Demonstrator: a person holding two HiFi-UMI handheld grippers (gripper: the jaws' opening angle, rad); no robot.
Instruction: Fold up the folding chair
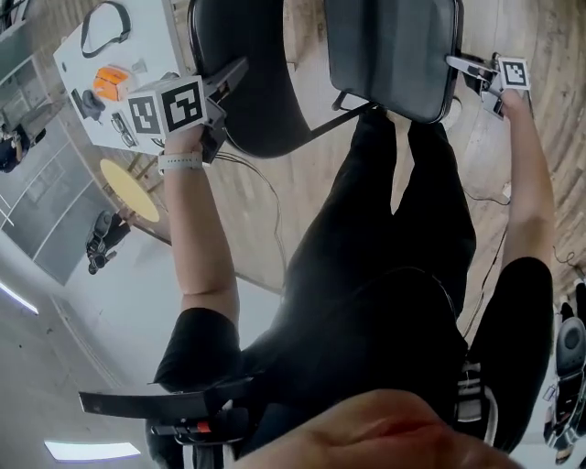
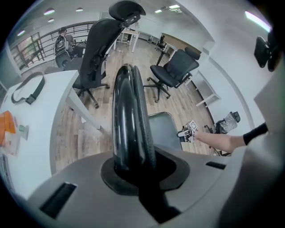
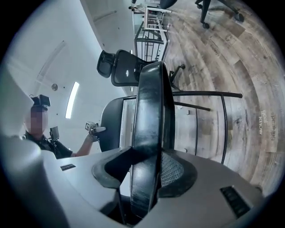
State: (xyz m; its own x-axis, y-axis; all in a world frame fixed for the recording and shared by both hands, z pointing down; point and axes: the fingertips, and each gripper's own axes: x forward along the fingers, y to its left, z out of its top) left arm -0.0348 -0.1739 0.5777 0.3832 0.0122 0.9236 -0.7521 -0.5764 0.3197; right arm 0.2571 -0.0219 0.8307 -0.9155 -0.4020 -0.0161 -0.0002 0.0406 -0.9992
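Note:
The folding chair stands in front of my legs, seen from above in the head view. Its round black backrest (image 1: 252, 82) is at the upper left, and its squarish dark seat (image 1: 389, 55) is at the upper middle. My left gripper (image 1: 229, 78) is shut on the backrest's rim; in the left gripper view that padded rim (image 2: 129, 116) runs straight out from the left gripper (image 2: 133, 164). My right gripper (image 1: 458, 62) holds the seat's right edge. In the right gripper view the seat pad (image 3: 151, 107) stands edge-on between the right gripper's (image 3: 149, 171) pads. The chair's thin black legs (image 3: 209, 94) stretch over the floor.
A white table (image 1: 137, 55) at the upper left carries an orange object (image 1: 112, 82) and a black strap (image 1: 103, 26). A yellow round stool (image 1: 128, 190) stands beside it. Office chairs (image 2: 173, 71) stand on the wooden floor behind. A thin cable (image 1: 265, 192) lies near my legs.

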